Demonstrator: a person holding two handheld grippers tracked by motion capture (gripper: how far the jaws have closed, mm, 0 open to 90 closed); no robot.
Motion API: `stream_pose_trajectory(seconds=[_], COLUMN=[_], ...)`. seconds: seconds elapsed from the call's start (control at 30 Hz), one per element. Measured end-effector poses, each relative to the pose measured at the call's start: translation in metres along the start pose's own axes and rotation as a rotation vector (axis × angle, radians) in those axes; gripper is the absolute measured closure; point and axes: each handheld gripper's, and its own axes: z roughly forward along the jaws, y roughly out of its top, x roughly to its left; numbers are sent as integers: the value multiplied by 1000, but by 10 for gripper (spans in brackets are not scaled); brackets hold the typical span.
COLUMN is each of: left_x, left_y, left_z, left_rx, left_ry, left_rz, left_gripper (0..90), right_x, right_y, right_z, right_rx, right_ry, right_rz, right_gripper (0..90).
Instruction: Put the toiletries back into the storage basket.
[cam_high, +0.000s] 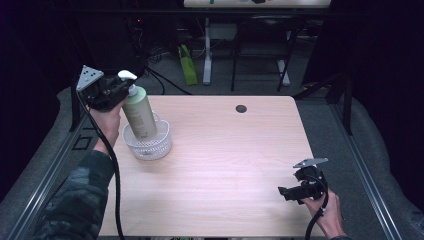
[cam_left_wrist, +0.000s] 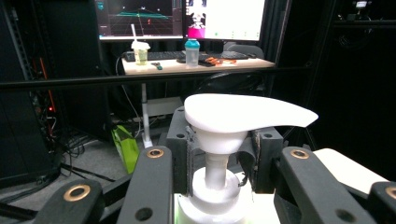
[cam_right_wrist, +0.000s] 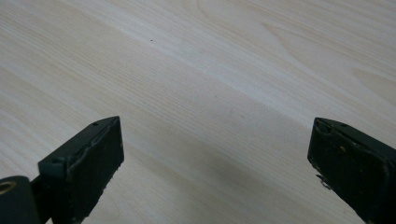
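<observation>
My left hand (cam_high: 107, 122) is raised at the far left edge of the pale wood-grain table (cam_high: 225, 150), forearm in a dark mottled sleeve running up from the near corner, wrist cocked so my left tongs (cam_high: 120, 92) point across toward the right. They are clenched on the neck of a tall pale-green plastic pump bottle (cam_high: 139, 112), just under its white pump head (cam_left_wrist: 233, 116); in the left gripper view the padded fingers (cam_left_wrist: 184, 154) press on either side of the white stem. The bottle leans to the left, its base down inside a small round white mesh basket (cam_high: 161, 142) that sits on the table near my left hand. There is a darker label panel on the bottle's side, but I cannot read any writing on it.

My right hand (cam_high: 325, 207) rests low at the near right corner of the table, right tongs (cam_high: 290, 192) pointing left, released, holding nothing, over bare wood.
</observation>
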Motion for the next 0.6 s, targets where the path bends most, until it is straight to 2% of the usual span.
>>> stream_pose_trajectory(seconds=[0.6], left_x=[1], left_y=[-5], left_z=[3], left_rx=[15], left_ry=[-5], left_rz=[-18], left_gripper=[673], right_x=[0], right_y=[0], right_z=[0], right_rx=[0], right_ry=[1], right_rz=[1], right_gripper=[32])
